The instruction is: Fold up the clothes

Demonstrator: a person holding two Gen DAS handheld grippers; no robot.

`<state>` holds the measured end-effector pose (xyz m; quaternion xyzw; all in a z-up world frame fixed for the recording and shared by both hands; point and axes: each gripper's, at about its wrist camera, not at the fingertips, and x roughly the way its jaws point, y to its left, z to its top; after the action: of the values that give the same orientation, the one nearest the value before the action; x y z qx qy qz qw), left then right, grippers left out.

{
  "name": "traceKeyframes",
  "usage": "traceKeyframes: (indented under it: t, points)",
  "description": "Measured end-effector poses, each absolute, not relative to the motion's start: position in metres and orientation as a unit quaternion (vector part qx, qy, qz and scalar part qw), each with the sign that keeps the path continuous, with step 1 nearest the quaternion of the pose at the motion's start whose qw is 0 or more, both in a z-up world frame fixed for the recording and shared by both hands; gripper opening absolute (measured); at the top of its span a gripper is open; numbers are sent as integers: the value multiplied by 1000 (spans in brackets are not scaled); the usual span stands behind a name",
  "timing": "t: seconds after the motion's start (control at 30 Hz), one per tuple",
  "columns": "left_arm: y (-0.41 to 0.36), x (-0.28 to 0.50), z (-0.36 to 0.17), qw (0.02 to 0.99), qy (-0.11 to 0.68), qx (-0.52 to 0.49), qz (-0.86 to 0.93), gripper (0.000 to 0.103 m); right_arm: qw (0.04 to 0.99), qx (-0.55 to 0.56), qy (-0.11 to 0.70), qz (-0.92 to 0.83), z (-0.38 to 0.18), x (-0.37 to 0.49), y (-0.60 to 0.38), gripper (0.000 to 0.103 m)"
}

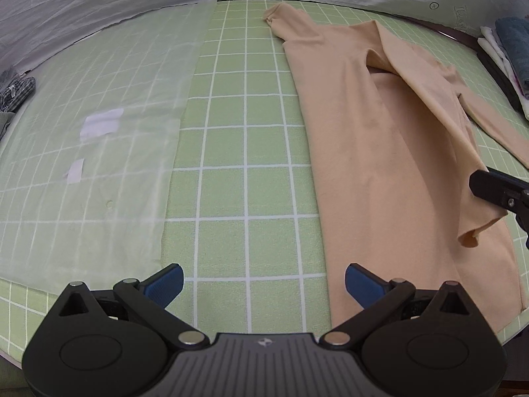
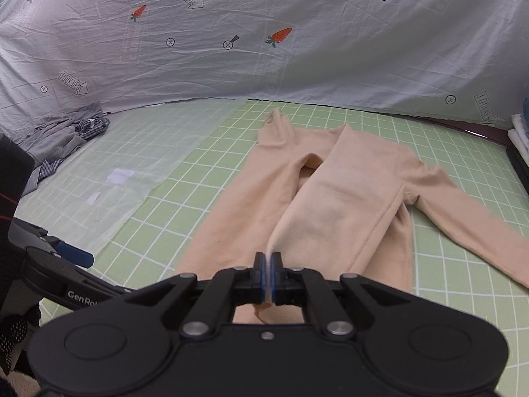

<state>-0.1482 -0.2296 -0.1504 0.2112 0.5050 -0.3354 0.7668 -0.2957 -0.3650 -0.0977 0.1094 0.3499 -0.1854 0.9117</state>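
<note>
A peach long-sleeved top [image 1: 370, 152] lies lengthwise on the green grid mat [image 1: 244, 152], its left side folded over the body and one sleeve stretched out to the right [image 2: 469, 208]. My right gripper [image 2: 268, 264] is shut on the top's lifted edge [image 2: 330, 211] near the hem, holding that fold up. It shows in the left wrist view as a black finger [image 1: 496, 190] at the right edge. My left gripper [image 1: 263, 281] is open and empty, low over the mat just left of the top's hem.
A translucent plastic sheet [image 1: 92, 152] covers the mat's left part. A heap of grey and checked clothes [image 2: 66, 135] lies at the far left. Folded clothes [image 1: 509, 53] are stacked at the right edge. A printed white sheet [image 2: 264, 33] hangs behind.
</note>
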Motion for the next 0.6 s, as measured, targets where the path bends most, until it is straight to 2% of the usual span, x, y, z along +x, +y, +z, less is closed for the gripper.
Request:
traceKeyframes:
  t: [0.17,0.23,0.27,0.3,0.37,0.47,0.6]
  points:
    - [-226,-154,-150,758,503,217,-353,103,905,132,363,-179,-104,-303,-350,4]
    - [-228,-156,-149,757,500,218,-360,103,902,140,361,-192,-104,-309,-349,21]
    - [-229,-156,-149,756,499,218,-363,103,900,142,357,-206,-104,-313,-349,47]
    - [-230,-157,-148,757,497,217,-365,103,897,140,355,-223,-103,-317,-350,64]
    - [-233,-160,-147,756,494,218,-370,103,887,141,358,-256,-104,-324,-356,72]
    - [-240,-165,-146,755,489,221,-377,103,868,143,366,-303,-108,-334,-367,96]
    - [-252,-172,-141,759,476,221,-385,103,850,151,370,-343,-115,-351,-383,102]
